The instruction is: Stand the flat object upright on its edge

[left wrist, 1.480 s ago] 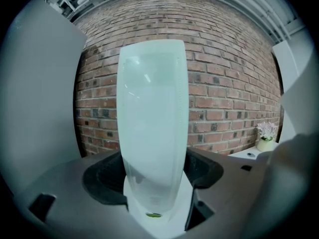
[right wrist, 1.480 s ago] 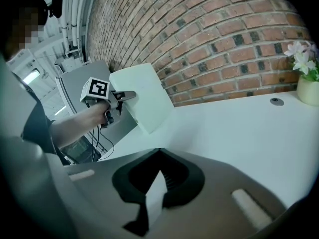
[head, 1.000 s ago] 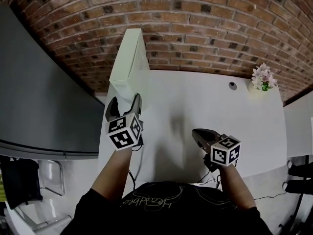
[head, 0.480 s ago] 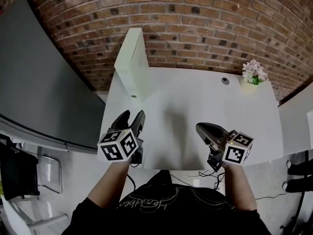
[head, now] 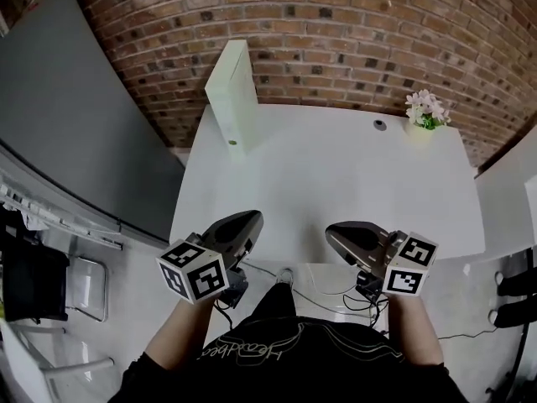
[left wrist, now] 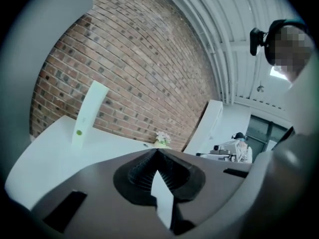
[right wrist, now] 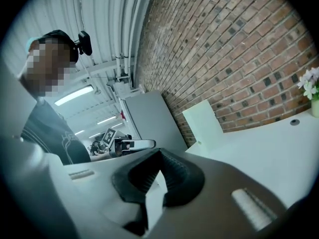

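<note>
The flat object, a pale white panel (head: 233, 99), stands upright on its edge at the table's back left, close to the brick wall. It also shows as the panel (left wrist: 88, 114) in the left gripper view and as the panel (right wrist: 205, 123) in the right gripper view. My left gripper (head: 252, 218) hovers at the table's front edge, well short of the panel, its jaws closing fully together with nothing between them. My right gripper (head: 331, 232) is level with it to the right, shut and empty. Both the left gripper (left wrist: 156, 151) and the right gripper (right wrist: 159, 152) point toward the wall.
The white table (head: 336, 183) carries a small flower pot (head: 424, 112) at its back right and a cable hole (head: 379, 125) beside it. A grey partition (head: 75, 124) runs along the left. Cables (head: 285, 277) hang off the front edge.
My left gripper has drawn back from beside the panel to the front edge and its jaws have closed. The panel stays standing alone. The right gripper has barely moved.
</note>
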Motion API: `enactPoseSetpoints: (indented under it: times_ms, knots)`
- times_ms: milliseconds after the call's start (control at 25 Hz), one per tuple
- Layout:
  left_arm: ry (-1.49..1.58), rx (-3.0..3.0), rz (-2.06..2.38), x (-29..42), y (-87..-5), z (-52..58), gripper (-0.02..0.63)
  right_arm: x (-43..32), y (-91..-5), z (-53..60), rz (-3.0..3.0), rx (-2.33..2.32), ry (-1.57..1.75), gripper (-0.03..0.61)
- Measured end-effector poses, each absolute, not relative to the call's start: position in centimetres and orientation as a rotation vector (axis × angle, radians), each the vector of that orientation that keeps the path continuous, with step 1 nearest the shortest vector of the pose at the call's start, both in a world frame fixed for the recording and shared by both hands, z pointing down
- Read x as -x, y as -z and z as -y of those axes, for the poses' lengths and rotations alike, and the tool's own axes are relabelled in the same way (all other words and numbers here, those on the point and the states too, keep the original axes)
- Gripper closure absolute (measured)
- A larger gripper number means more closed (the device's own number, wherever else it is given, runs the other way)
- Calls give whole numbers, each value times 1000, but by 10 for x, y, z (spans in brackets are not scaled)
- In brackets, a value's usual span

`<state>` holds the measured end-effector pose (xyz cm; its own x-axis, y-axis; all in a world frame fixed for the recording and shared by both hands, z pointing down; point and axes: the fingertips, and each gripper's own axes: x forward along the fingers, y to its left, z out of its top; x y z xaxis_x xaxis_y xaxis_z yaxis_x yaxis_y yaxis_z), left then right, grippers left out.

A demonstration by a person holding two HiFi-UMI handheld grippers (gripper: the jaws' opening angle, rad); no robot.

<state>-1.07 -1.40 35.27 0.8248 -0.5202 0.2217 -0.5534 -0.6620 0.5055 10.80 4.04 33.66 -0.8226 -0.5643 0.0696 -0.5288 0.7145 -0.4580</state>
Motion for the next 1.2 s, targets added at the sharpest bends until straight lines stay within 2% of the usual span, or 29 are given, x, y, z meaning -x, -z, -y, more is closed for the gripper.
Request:
enactPoseSetpoints:
  times_ms: [520, 1200]
  knots:
    - [-121, -2689, 559, -20, -334, -141, 611, -92, -319, -161, -2834, 897, 571, 574]
    - [-34, -2794, 510, -29, -282, -203, 611, -90, -276, -217, -2839, 872, 432, 575]
